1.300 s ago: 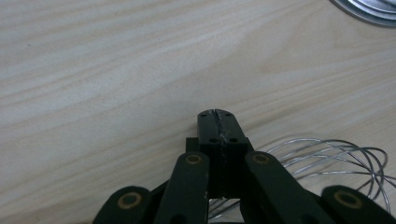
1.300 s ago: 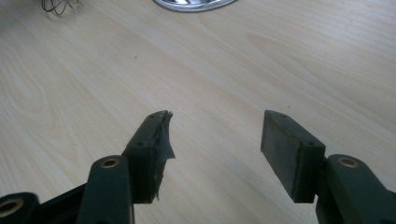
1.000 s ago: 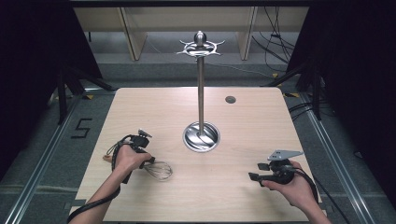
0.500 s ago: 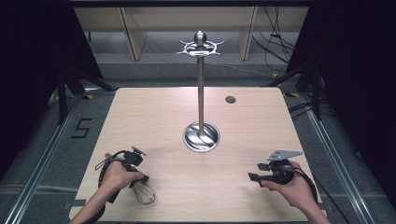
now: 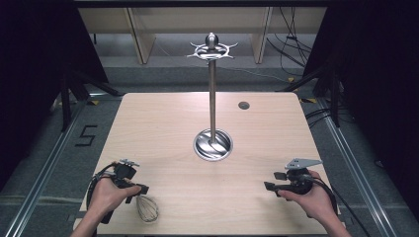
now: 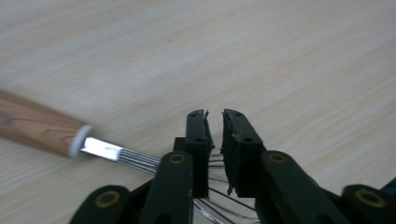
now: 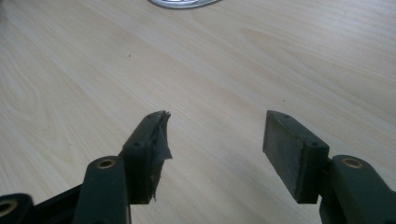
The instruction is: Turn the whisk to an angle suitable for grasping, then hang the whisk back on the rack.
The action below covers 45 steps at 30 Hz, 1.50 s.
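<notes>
One whisk (image 5: 147,208) dragged to the near-left worktop (image 5: 173,123) edge
Left tool (image 5: 141,188) has pulled back, jaws nearly closed over its wires, grip unclear; right tool (image 5: 271,186) open, idle; stand (image 5: 212,143) untouched.

Tall metal stand (image 5: 212,94) upright at table centre on a round base (image 5: 213,144), crowned by a ring of hooks (image 5: 211,50): sole standing obstacle, blocking a straight pass across the middle. Whisk (image 5: 147,208) lying low at the near-left edge, just beside the left gripper (image 5: 140,188), its wires under the nearly closed jaws in the left gripper view. Bare wood table (image 5: 163,128) left and right of the stand and ahead of the right gripper (image 5: 272,180), jaws wide apart, with nothing between them
</notes>
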Available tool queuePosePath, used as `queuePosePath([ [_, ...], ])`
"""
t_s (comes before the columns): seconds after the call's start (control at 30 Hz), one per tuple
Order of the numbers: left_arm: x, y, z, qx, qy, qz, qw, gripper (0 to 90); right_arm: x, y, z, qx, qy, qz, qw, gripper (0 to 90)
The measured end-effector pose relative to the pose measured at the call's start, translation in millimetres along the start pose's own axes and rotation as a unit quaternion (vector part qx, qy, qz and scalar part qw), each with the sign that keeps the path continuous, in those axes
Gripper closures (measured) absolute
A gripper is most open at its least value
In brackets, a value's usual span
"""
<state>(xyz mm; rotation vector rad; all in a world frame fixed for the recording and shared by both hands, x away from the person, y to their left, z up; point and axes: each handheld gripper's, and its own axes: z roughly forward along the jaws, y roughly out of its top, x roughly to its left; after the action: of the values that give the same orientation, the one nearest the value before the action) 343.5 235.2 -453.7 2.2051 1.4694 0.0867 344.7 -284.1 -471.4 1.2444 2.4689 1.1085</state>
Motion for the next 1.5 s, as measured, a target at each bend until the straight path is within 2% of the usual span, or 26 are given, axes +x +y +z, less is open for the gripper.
queuePosePath([
  [0.07, 3.8, 1.6, -0.7, -0.017, 0.021, -0.018, 0.9995, 63.3, -1.1, -1.4, -0.1, 0.0, 0.002, 0.005, 1.0, 40.9],
  [0.1, 4.8, 2.4, -0.7, -0.021, 0.034, -0.04, 0.9984, 63.3, -1.1, -1.4, -0.1, 0.0, 0.002, 0.005, 1.0, 40.9],
  [0.13, 8.8, 4.3, -1.2, -0.031, 0.056, -0.065, 0.9958, 55.4, -3.5, -2.2, 0.3, -0.004, 0.004, 0.006, 1.0, 40.9],
  [0.17, 8.8, 4.3, -1.2, -0.031, 0.056, -0.065, 0.9958, 51.7, -4.5, -1.9, -0.5, 0.003, 0.009, 0.009, 0.9999, 40.9],
  [0.2, 14.7, 5.0, -1.4, -0.049, 0.086, -0.059, 0.9934, 47.4, -2.8, -2.0, 0.1, -0.001, 0.01, 0.022, 0.9997, 40.9],
  [0.23, 14.7, 5.0, -1.4, -0.049, 0.086, -0.059, 0.9934, 44.5, -2.8, -2.0, 0.1, -0.001, 0.01, 0.022, 0.9997, 40.9],
  [0.3, 17.2, 5.0, -2.7, -0.046, 0.103, -0.072, 0.991, 41.4, -3.7, -0.2, -0.2, -0.001, -0.004, 0.011, 0.9999, 40.9],
  [0.33, 18.4, 4.5, -2.8, -0.047, 0.106, -0.077, 0.9902, 39.6, -1.7, 0.1, 1.0, -0.01, -0.002, 0.021, 0.9997, 40.9],
  [0.37, 19.3, 4.1, -3.0, -0.048, 0.111, -0.084, 0.9892, 38.4, -1.5, 1.3, -0.9, 0.001, -0.004, 0.014, 0.9999, 40.8],
  [0.4, 21.4, 3.7, -3.1, -0.044, 0.109, -0.084, 0.9895, 37.3, -1.8, 1.8, -0.3, -0.001, 0.004, 0.006, 1.0, 40.8],
  [0.43, 22.5, 3.6, -1.4, -0.038, 0.11, -0.111, 0.9869, 36.8, -1.3, 1.6, -0.1, -0.003, -0.002, 0.001, 1.0, 40.8],
  [0.57, 34.1, 5.5, 5.2, -0.031, 0.116, -0.107, 0.987, 34.2, -2.4, 1.7, 0.4, 0.001, -0.001, 0.006, 1.0, 40.8],
  [0.63, 36.7, 6.5, 6.1, -0.027, 0.116, -0.114, 0.9864, 34.1, -2.3, 1.4, 1.1, -0.001, 0.001, 0.011, 0.9999, 40.8],
  [0.67, 40.8, 8.7, 7.3, -0.009, 0.113, -0.135, 0.9843, 33.4, -4.3, 1.5, 0.5, 0.003, 0.0, 0.008, 1.0, 40.8],
  [0.73, 44.5, 8.2, 9.8, 0.0, 0.114, -0.145, 0.9828, 32.2, -4.4, 0.6, 0.3, 0.002, -0.004, 0.009, 0.9999, 40.8],
  [0.77, 45.6, 7.6, 10.7, -0.001, 0.114, -0.149, 0.9822, 32.2, -1.5, -1.0, 3.6, -0.019, 0.001, 0.025, 0.9995, 40.8],
  [0.8, 46.8, 7.0, 11.9, 0.0, 0.112, -0.152, 0.9821, 32.2, -1.2, -0.1, -1.6, 0.008, -0.002, 0.021, 0.9998, 40.8],
  [0.83, 46.8, 7.0, 11.9, 0.0, 0.112, -0.152, 0.9821, 32.2, -1.2, -0.1, -1.6, 0.008, -0.002, 0.021, 0.9998, 40.8],
  [0.87, 48.9, 6.3, 14.2, 0.003, 0.103, -0.159, 0.982, 32.2, -2.4, -0.8, -2.8, 0.004, -0.002, 0.004, 1.0, 40.8],
  [1.03, 52.1, 6.6, 15.4, 0.011, 0.109, -0.165, 0.9802, 32.2, -0.5, -0.1, -0.8, -0.001, -0.01, 0.009, 0.9999, 40.8],
  [1.07, 54.2, 7.0, 17.3, 0.018, 0.112, -0.172, 0.9785, 32.3, -0.5, 0.6, 1.6, 0.0, -0.006, 0.007, 1.0, 40.7],
  [1.1, 54.2, 7.0, 17.3, 0.018, 0.112, -0.172, 0.9785, 32.3, 0.2, 1.2, 0.3, 0.012, -0.006, 0.008, 0.9999, 40.7],
  [1.37, 63.1, 11.7, 27.6, 0.041, 0.114, -0.172, 0.9776, 37.4, -2.7, 0.5, 0.6, 0.015, 0.003, -0.002, 0.9999, 40.8],
  [1.43, 64.2, 13.7, 27.9, 0.047, 0.11, -0.168, 0.9784, 38.8, -3.3, 0.0, 0.2, 0.012, 0.007, -0.002, 0.9999, 40.8],
  [1.47, 64.2, 15.5, 28.2, 0.051, 0.112, -0.167, 0.9782, 39.7, -1.8, -1.5, 3.6, -0.014, -0.003, 0.004, 0.9999, 40.8],
  [1.5, 64.2, 15.5, 28.2, 0.051, 0.112, -0.167, 0.9782, 40.8, -1.8, -1.5, 3.6, -0.014, -0.003, 0.004, 0.9999, 40.8],
])
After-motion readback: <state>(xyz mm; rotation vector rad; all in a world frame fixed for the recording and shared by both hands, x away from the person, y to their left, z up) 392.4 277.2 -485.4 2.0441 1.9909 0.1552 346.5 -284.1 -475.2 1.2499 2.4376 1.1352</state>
